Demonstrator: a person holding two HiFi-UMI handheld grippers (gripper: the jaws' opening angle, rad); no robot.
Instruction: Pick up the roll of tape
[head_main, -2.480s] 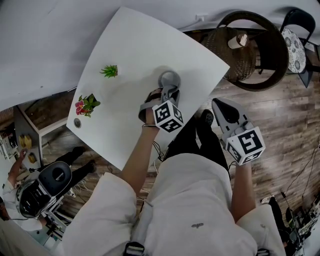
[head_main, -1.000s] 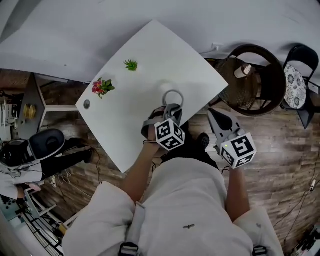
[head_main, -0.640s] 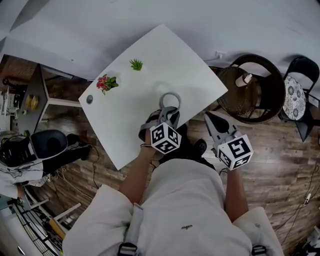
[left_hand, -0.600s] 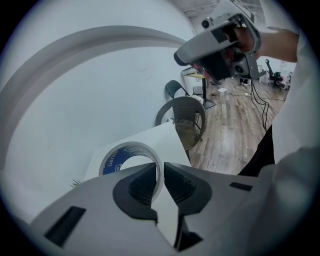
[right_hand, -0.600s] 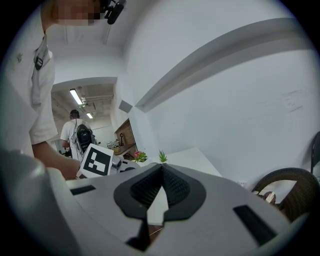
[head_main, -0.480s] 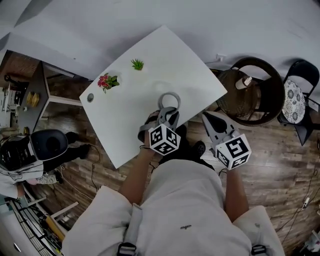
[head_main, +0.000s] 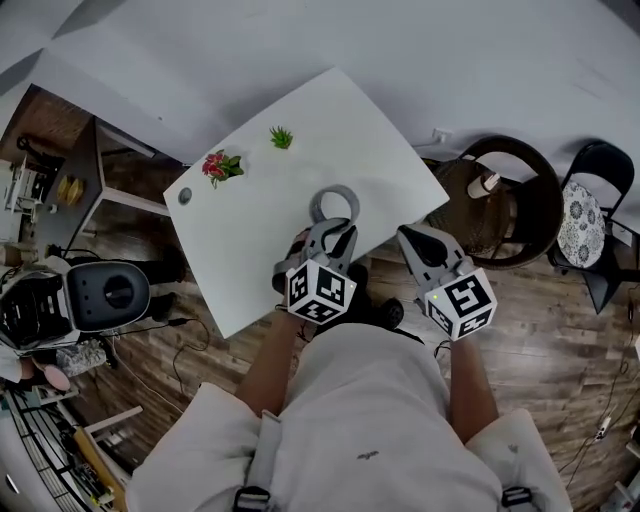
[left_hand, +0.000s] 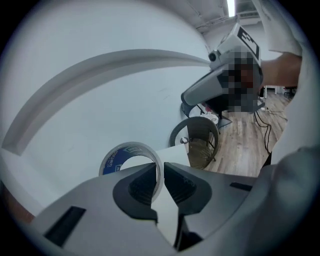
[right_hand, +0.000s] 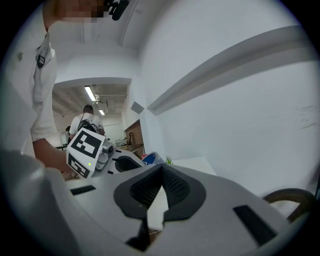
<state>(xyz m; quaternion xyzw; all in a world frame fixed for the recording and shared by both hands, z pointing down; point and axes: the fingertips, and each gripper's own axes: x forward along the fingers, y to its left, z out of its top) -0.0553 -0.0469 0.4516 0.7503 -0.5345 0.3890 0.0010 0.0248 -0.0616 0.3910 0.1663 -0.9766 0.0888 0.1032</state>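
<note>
Lifted off since a second ago, the roll of tape (head_main: 335, 189) now hangs above the table (head_main: 270, 210), near its front edge, its wall pinched between the left gripper's (left_hand: 161, 172) jaws. Just off that edge, the right gripper (right_hand: 161, 175) has its jaws pressed together on nothing.

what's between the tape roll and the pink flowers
Nothing: in the head view only bare white table shows between the tape roll and the pink flowers.
</note>
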